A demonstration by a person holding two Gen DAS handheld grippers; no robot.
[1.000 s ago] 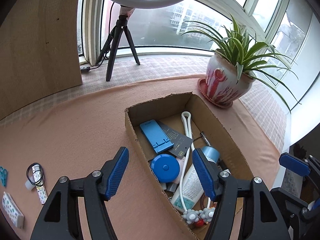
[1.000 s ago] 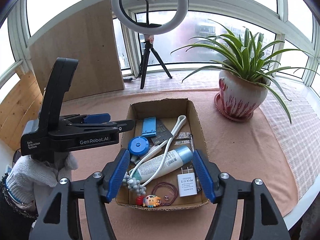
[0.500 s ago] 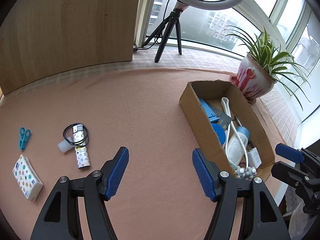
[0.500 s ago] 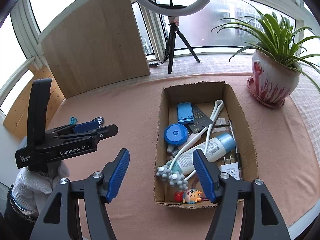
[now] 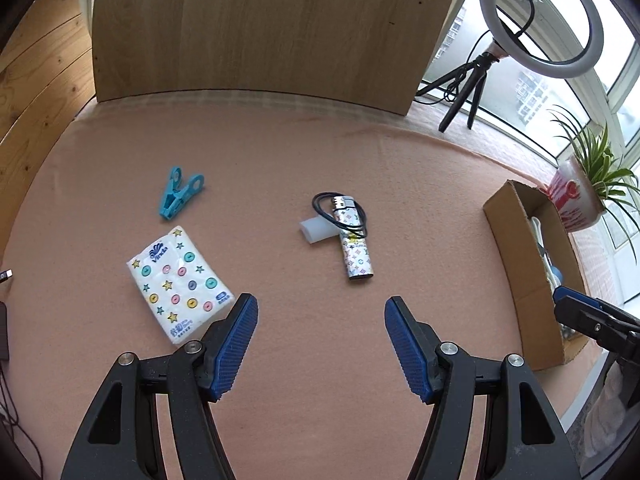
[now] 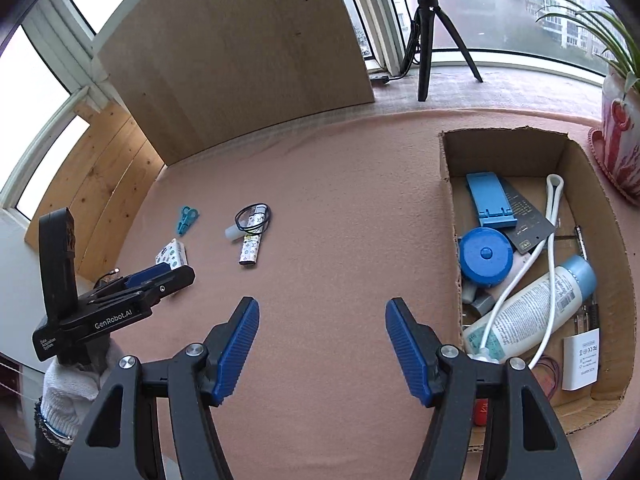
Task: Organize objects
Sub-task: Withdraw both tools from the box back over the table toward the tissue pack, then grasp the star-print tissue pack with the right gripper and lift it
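The left gripper [image 5: 321, 344] is held with its jaws well apart over bare pink cloth [image 5: 320, 160], and nothing is gripped between the blue pads [image 5: 236, 344]. Just beyond its left pad, almost touching it, a tissue pack [image 5: 180, 282] printed with stars and buttons is laid flat. Farther ahead on that side, past the pack, a teal clothes peg [image 5: 180, 194] is seen. Ahead and slightly right of centre, a patterned lighter [image 5: 356, 246] is laid with a black cord loop [image 5: 340, 214] over its far end and a small white tube [image 5: 316, 230] touching its left side. Well off to the right, a cardboard box [image 5: 516, 264] is placed, and a potted plant [image 5: 580, 196] is seen beyond it.

The right gripper [image 6: 322, 344] is likewise held open and empty above the cloth. The box [image 6: 448, 200] is found just right of its right finger; inside are a blue phone stand [image 6: 490, 200], a blue round tape measure [image 6: 485, 256], a white bottle [image 6: 528, 308], a white cable [image 6: 552, 216] and a white charger [image 6: 582, 358]. The lighter, peg and tissue pack are seen ahead to the left, well apart from the box. At its lower left, the left gripper is carried by a white-gloved hand [image 6: 72, 392].
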